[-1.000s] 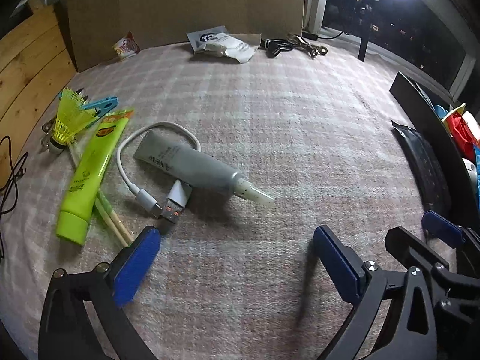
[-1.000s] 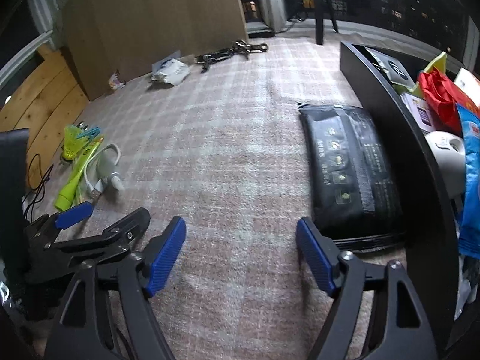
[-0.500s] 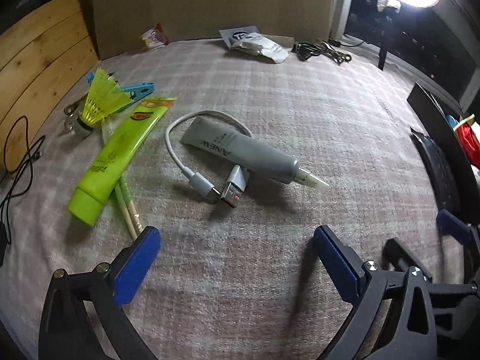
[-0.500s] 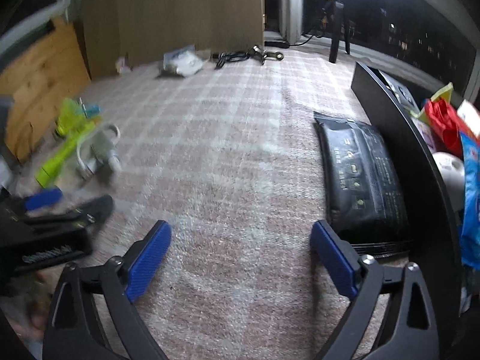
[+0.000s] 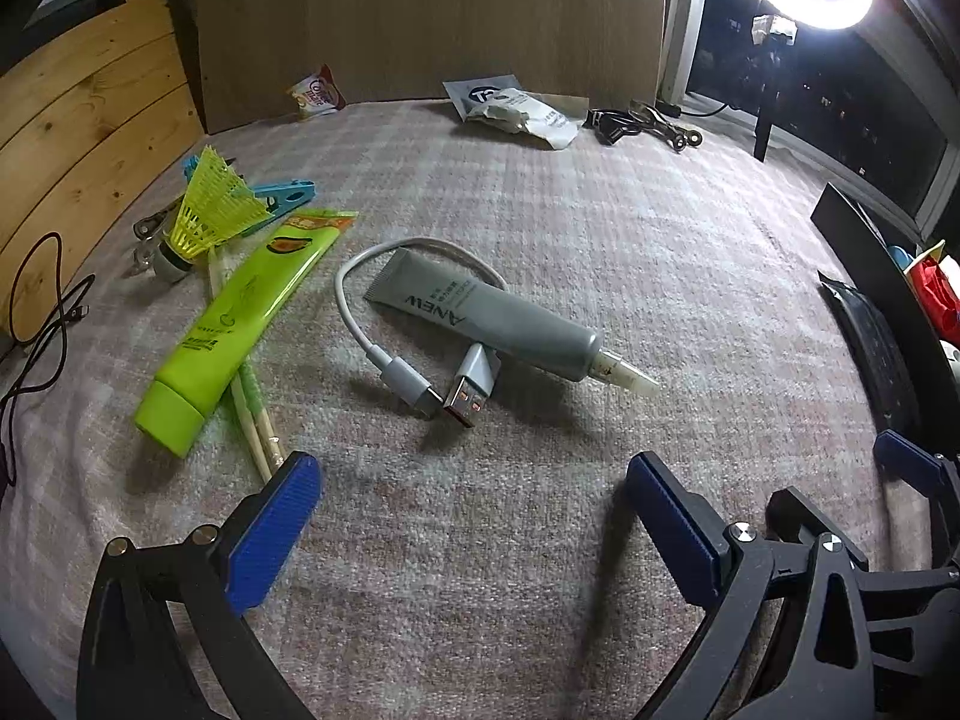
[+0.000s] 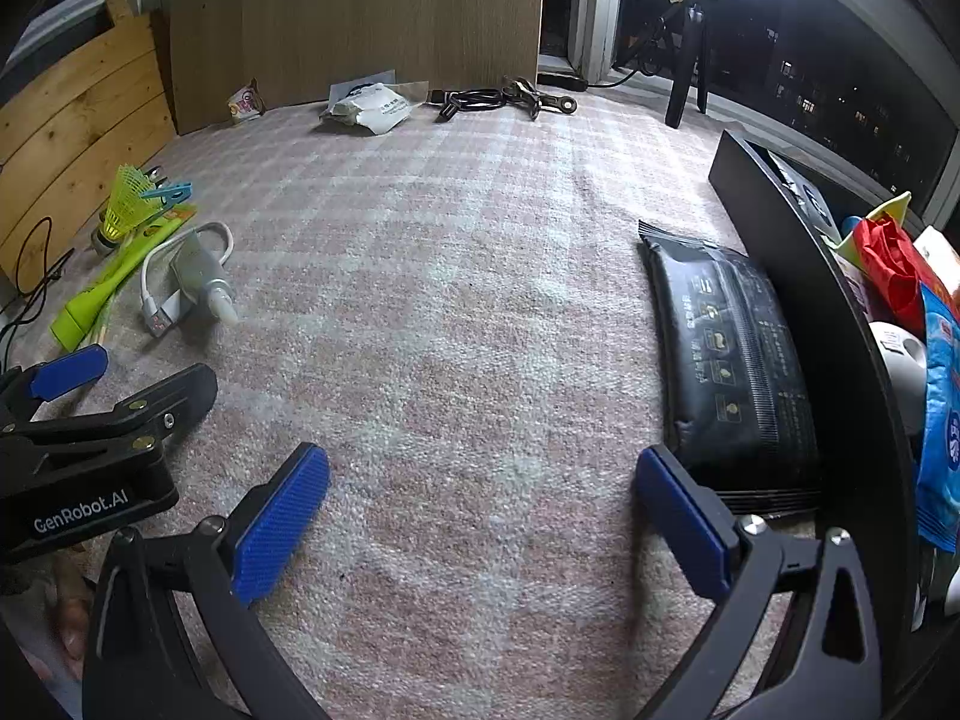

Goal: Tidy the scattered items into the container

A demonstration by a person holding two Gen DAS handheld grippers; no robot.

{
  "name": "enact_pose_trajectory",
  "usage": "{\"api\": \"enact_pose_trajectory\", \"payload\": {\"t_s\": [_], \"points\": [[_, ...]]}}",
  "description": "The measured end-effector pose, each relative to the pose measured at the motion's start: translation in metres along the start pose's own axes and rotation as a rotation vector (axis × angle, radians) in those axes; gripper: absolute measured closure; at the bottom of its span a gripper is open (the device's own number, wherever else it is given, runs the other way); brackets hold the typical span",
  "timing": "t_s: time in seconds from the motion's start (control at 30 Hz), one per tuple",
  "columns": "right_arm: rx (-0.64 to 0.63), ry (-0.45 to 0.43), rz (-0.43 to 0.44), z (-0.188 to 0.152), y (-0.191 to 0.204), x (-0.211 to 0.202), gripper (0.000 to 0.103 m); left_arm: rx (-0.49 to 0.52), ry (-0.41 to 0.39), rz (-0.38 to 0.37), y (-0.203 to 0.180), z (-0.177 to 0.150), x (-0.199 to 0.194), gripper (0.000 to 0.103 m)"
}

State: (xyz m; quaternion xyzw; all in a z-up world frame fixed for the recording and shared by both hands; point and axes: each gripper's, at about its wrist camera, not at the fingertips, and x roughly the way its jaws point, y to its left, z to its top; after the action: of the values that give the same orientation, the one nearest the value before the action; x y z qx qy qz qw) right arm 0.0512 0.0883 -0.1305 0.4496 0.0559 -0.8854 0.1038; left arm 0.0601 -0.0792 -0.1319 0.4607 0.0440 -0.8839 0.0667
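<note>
A pink plaid cloth [image 6: 480, 312] covers the whole surface and carries everything noted below. Along its right edge stands the black container [image 6: 798, 276], already holding a red bag [image 6: 888, 264], a blue packet [image 6: 942, 420] and a white round object [image 6: 900, 360]; other contents are too crowded to tell. A black pack [image 6: 726, 354] lies flat on the cloth just beside the container's outer wall, whether touching it cannot be told. At the far edge a brown board [image 5: 432, 24] stands upright, with a white pouch [image 5: 516, 111], a small snack packet [image 5: 315, 97] and black cables [image 5: 642, 123] at its foot. Wooden planks [image 5: 78, 138] line the left edge. The scattered items sit together near the left edge: a green tube [image 5: 240, 324] lying across chopsticks [image 5: 255, 414]; a grey tube [image 5: 480, 318], nozzle toward the near right, resting on a white USB cable [image 5: 384, 354] that loops around its flat end; a yellow shuttlecock [image 5: 204, 210] touching a blue clip [image 5: 282, 195] at the far end of the green tube. The left gripper [image 5: 471, 516] hovers over bare cloth at the near side of the cable, jaws spread wide, holding nothing. The right gripper [image 6: 480, 510] is over bare cloth near the black pack, jaws likewise wide and empty, its right finger [image 6: 678, 516] just beside the pack's near end.
</note>
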Motion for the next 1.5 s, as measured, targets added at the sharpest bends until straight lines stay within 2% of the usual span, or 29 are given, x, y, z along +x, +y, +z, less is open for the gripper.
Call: {"api": "enact_pose_trajectory", "payload": {"t_s": [0.5,0.7,0.8,0.87,0.97,1.07,1.17,1.27,1.37,1.4,1.43,1.5], "points": [[0.0,0.003,-0.001,0.002,0.001,0.0,0.0,0.005,0.01,0.007,-0.002,0.001,0.001,0.0],[-0.008,0.032,0.001,0.004,0.005,0.0,0.0,0.019,0.041,-0.001,-0.002,0.004,0.003,0.001],[-0.018,0.071,0.011,0.008,0.005,0.0,0.0,0.032,0.097,-0.023,-0.003,0.009,0.003,0.003],[-0.023,0.104,0.032,0.01,0.005,0.0,0.0,0.028,0.131,-0.058,-0.001,0.012,-0.002,0.012],[0.005,0.143,0.116,0.017,0.0,-0.006,0.002,-0.006,0.15,-0.112,0.01,0.022,-0.015,0.015],[0.022,0.142,0.154,0.032,-0.003,-0.015,0.009,-0.036,0.134,-0.089,0.027,0.037,-0.029,0.015],[0.03,0.126,0.161,0.053,-0.006,-0.025,0.019,-0.071,0.124,-0.097,0.046,0.057,-0.041,0.015],[0.045,0.108,0.174,0.079,-0.017,-0.035,0.02,-0.099,0.122,-0.123,0.06,0.082,-0.048,0.015],[0.05,0.084,0.168,0.105,-0.031,-0.042,0.021,-0.086,0.11,-0.11,0.063,0.105,-0.052,0.016],[0.052,0.078,0.169,0.114,-0.037,-0.044,0.026,-0.084,0.106,-0.111,0.062,0.111,-0.052,0.016],[0.054,0.076,0.171,0.122,-0.041,-0.043,0.036,-0.082,0.102,-0.115,0.061,0.121,-0.053,0.017],[0.058,0.088,0.175,0.141,-0.05,-0.043,0.047,-0.074,0.09,-0.116,0.062,0.139,-0.055,0.018]]}}
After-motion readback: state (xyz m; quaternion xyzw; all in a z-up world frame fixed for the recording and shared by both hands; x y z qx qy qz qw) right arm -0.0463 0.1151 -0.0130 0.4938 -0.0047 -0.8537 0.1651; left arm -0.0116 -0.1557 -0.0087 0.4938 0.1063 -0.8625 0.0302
